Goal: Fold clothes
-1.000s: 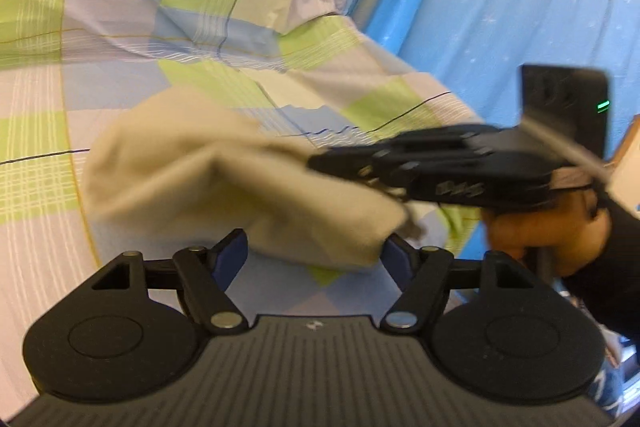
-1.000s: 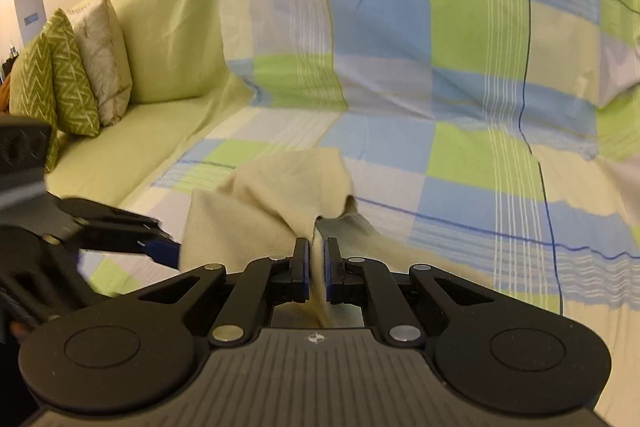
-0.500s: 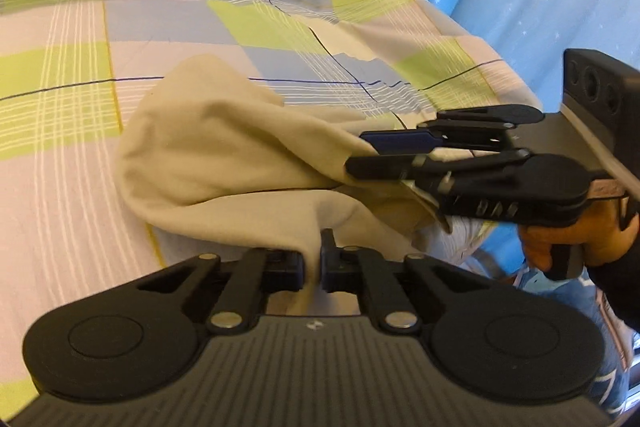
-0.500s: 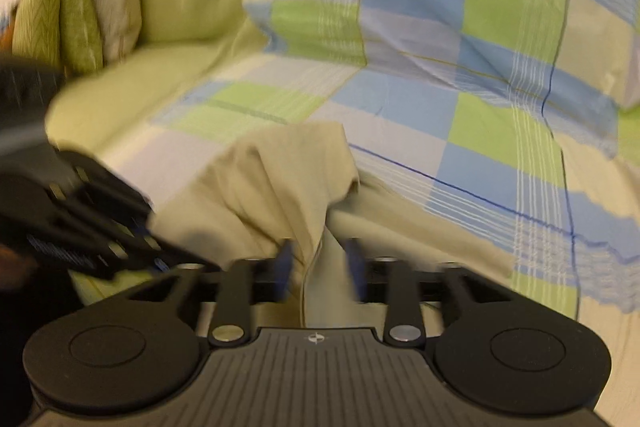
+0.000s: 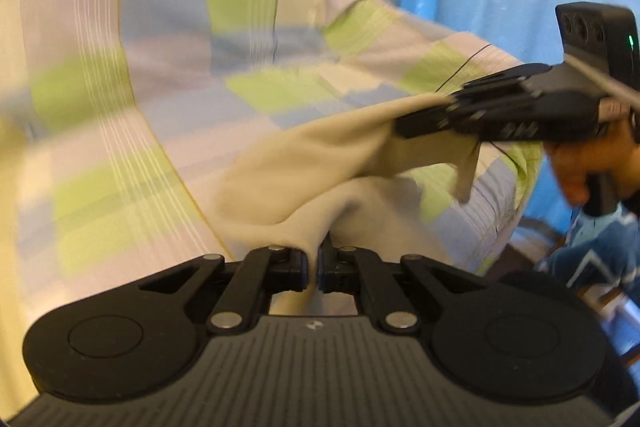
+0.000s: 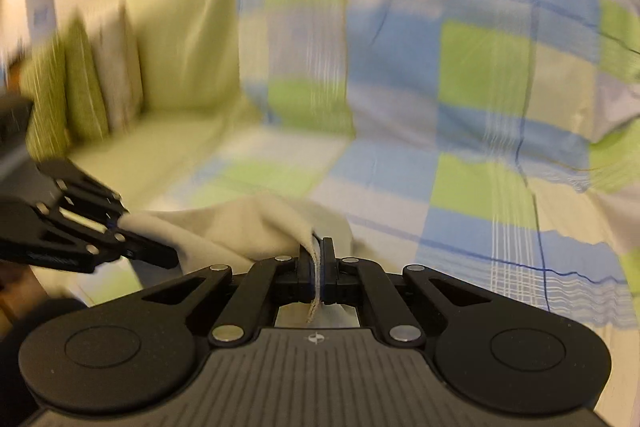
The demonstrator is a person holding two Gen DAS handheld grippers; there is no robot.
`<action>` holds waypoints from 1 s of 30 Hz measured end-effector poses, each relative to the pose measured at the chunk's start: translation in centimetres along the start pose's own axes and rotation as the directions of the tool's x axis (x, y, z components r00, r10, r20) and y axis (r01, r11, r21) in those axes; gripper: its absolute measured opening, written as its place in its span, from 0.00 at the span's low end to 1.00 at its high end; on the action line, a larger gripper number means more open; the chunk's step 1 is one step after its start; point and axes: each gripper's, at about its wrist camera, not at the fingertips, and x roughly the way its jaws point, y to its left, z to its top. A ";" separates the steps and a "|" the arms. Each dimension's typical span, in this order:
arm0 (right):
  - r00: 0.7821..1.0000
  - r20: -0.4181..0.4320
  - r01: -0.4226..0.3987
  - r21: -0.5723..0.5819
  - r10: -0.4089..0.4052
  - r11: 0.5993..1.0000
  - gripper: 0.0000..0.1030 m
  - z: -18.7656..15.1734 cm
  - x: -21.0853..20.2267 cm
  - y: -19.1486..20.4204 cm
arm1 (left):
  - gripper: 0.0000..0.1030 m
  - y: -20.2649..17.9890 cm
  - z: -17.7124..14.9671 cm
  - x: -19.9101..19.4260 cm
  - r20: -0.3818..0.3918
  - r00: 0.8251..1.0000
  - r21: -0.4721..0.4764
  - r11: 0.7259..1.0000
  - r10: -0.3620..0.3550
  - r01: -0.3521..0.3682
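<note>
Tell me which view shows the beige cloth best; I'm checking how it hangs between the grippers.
The left wrist view: the cloth stretches from the left gripper to the right gripper, with a loose end hanging. The right wrist view shows only a bunched part and the edge pinched in the right gripper.

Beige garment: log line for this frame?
phase: lift | left gripper: shut on beige garment | right gripper: shut on beige garment | surface: checked sofa cover
</note>
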 end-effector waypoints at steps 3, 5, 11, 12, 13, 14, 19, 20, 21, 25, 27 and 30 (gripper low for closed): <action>0.992 0.122 -0.033 0.083 0.023 0.996 0.01 1.5 -5.4 0.6 | 0.02 -1.2 1.8 -4.3 0.048 0.998 0.146 0.988 0.034 -0.041; 0.980 0.198 -0.054 0.117 0.030 0.992 0.01 2.4 -8.7 1.3 | 0.02 -2.3 3.0 -7.2 0.080 0.996 0.243 0.968 0.043 -0.062; 0.944 0.329 -0.105 0.233 0.024 0.967 0.01 5.4 -13.2 1.5 | 0.02 -4.1 6.7 -11.4 0.104 0.991 0.466 0.876 0.084 -0.123; 0.944 0.330 -0.119 0.268 0.026 0.956 0.01 5.9 -12.5 0.8 | 0.03 -3.8 7.3 -10.9 0.103 0.991 0.478 0.869 0.088 -0.127; 0.943 0.331 -0.134 0.302 0.027 0.944 0.01 6.4 -11.8 0.2 | 0.06 -3.2 7.8 -10.0 0.099 0.991 0.473 0.872 0.091 -0.127; 0.945 0.327 -0.147 0.332 0.032 0.932 0.01 6.9 -10.3 -0.3 | 0.08 -2.3 8.2 -8.4 0.089 0.991 0.450 0.884 0.099 -0.128; 0.970 0.239 -0.156 0.482 0.042 0.862 0.02 7.0 -1.5 -5.3 | 0.21 3.2 7.7 1.5 -0.004 0.977 0.294 0.933 0.215 -0.205; 0.974 0.219 -0.159 0.518 0.049 0.841 0.02 6.5 0.2 -6.2 | 0.21 3.5 7.0 2.9 -0.011 0.970 0.295 0.928 0.243 -0.229; 0.978 0.204 -0.151 0.541 0.046 0.827 0.02 5.9 1.4 -6.9 | 0.21 3.3 6.1 3.8 -0.014 0.969 0.301 0.925 0.247 -0.232; 0.987 0.153 -0.127 0.623 0.040 0.772 0.02 2.9 5.8 -9.6 | 0.34 0.3 2.0 5.6 -0.034 0.991 0.280 0.953 0.131 -0.117; 0.988 0.150 -0.128 0.642 0.040 0.756 0.02 2.2 6.5 -10.2 | 0.37 -1.7 0.5 6.8 -0.052 0.995 0.289 0.955 0.084 -0.066; 0.988 0.149 -0.129 0.654 0.041 0.745 0.02 1.3 6.9 -10.7 | 0.37 -5.0 -0.5 9.2 -0.076 0.997 0.305 0.952 0.027 -0.003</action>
